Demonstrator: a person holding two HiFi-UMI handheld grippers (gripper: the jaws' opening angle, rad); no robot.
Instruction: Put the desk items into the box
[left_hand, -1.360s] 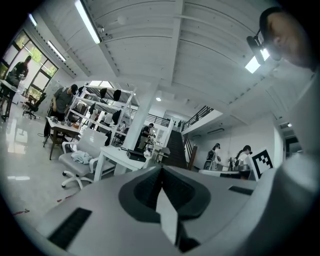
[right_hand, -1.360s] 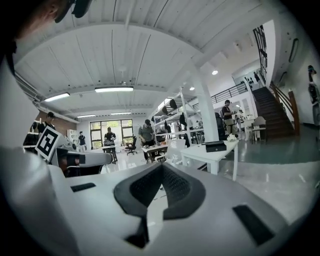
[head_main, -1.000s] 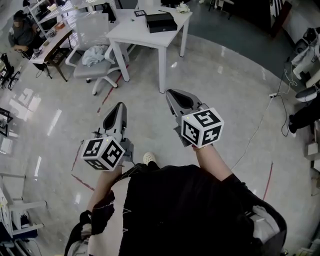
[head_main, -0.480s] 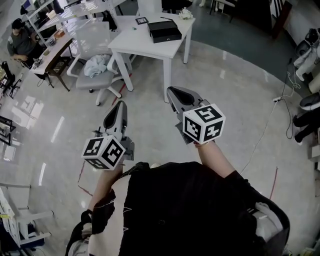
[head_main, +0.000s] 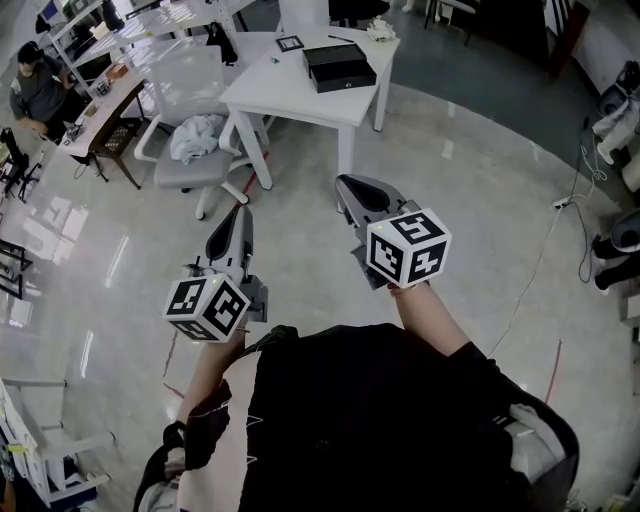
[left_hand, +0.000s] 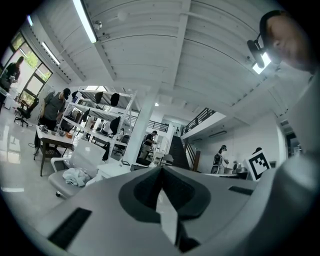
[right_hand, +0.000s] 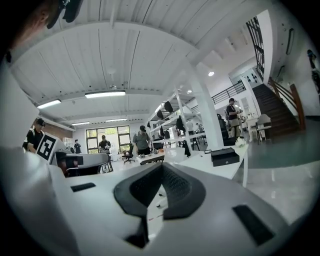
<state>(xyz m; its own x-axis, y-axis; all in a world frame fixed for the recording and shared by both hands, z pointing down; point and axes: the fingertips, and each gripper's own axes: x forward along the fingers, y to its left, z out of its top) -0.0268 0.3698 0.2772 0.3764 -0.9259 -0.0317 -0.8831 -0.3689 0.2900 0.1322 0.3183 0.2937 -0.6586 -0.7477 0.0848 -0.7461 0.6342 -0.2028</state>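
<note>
A black box (head_main: 340, 68) sits on a white table (head_main: 290, 88) far ahead, with a small dark-framed item (head_main: 290, 43), a pen and a white crumpled thing (head_main: 381, 32) near it. My left gripper (head_main: 237, 213) is held in the air over the floor, shut and holding nothing. My right gripper (head_main: 349, 185) is likewise shut and holding nothing, well short of the table. In the right gripper view the black box (right_hand: 225, 156) shows on the table beyond the right gripper (right_hand: 161, 169). The left gripper (left_hand: 161, 171) points toward the room.
A white office chair (head_main: 190, 95) with a cloth (head_main: 195, 135) on its seat stands left of the table. Desks with a seated person (head_main: 30, 88) are at the far left. Cables (head_main: 560, 240) and red floor tape (head_main: 215, 205) lie on the shiny floor.
The table and chair have slid lower and rightward in the head view, so I am nearer to them. Both grippers keep the same pose, still shut.
</note>
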